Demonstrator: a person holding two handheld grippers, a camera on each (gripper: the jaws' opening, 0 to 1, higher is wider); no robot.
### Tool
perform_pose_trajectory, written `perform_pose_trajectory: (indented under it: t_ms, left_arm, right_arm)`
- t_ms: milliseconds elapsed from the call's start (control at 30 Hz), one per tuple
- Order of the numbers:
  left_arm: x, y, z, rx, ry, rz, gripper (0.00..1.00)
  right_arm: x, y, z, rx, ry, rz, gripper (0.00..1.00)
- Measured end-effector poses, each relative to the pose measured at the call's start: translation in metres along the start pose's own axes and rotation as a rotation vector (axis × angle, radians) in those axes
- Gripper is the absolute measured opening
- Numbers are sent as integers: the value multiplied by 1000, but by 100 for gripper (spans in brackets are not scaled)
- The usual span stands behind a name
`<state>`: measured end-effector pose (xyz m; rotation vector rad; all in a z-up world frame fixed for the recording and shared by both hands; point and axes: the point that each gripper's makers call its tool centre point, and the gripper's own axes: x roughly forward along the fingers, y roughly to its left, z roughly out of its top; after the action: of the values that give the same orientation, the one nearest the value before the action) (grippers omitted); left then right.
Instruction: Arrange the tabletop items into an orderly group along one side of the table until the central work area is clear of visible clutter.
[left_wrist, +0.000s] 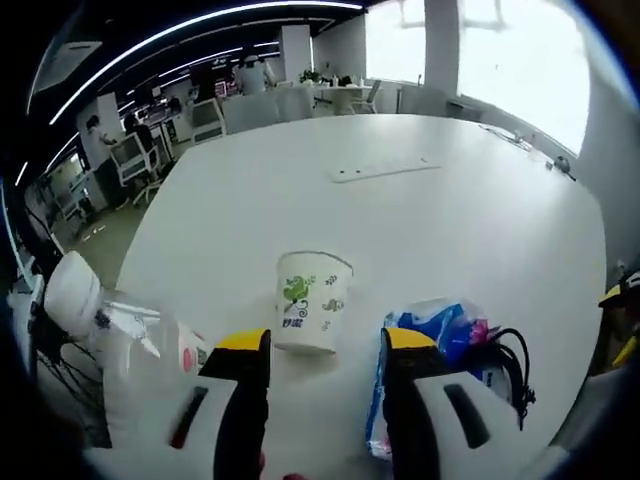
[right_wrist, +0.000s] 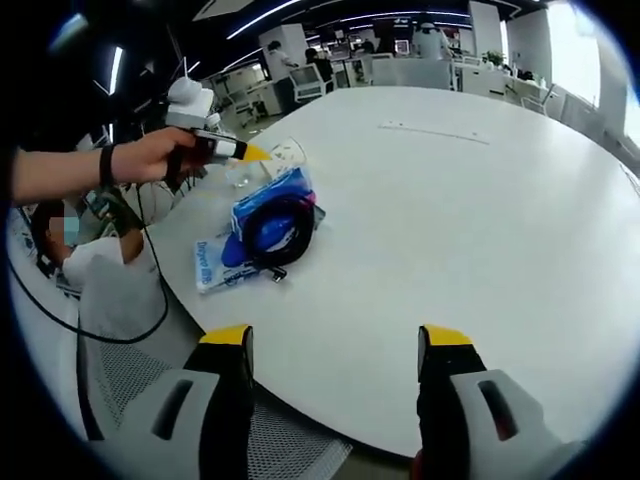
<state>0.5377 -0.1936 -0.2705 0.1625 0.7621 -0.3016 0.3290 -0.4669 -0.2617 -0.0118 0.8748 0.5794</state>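
The left gripper view sits low and close over the near edge of the white round table (left_wrist: 430, 230), facing across it toward the windows, with a paper cup (left_wrist: 312, 303) just ahead of its 2 jaws and a blue packet (left_wrist: 432, 330) beside it. The right gripper view hangs off the table's edge (right_wrist: 480, 230), further back, facing along it. Both views share that packet (right_wrist: 262, 225) and the tabletop; the right view also takes in the left gripper (right_wrist: 225, 148).

Lighting: your windows (left_wrist: 510, 60) blow out white beyond the table (left_wrist: 420, 230); ceiling strip lights (left_wrist: 190, 30) streak above it. Fisheye bending, soft blur toward edges.
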Motion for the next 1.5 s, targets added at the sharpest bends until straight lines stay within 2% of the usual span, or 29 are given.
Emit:
perform_pose_trajectory:
  t_ms: [267,767,933,1267,1500]
  left_arm:
    - [24,4,-4,15,54,6,45]
    - [48,14,-16,25,148,35,44]
    - [52,14,-16,31,161,39,39]
    - [47,10,-20,34,161,29,37]
    - [32,7,-18,35,142,27,37]
  right_arm:
    - [-2,-5,-5,12,17,-10,66]
    - [0,-12,-7,29,30,-19,66]
    - [1,-13,-5,30,30,-19,66]
    - [3,-12,-3,20,30,-13,67]
    - [5,-9,2,9,21,-6,67]
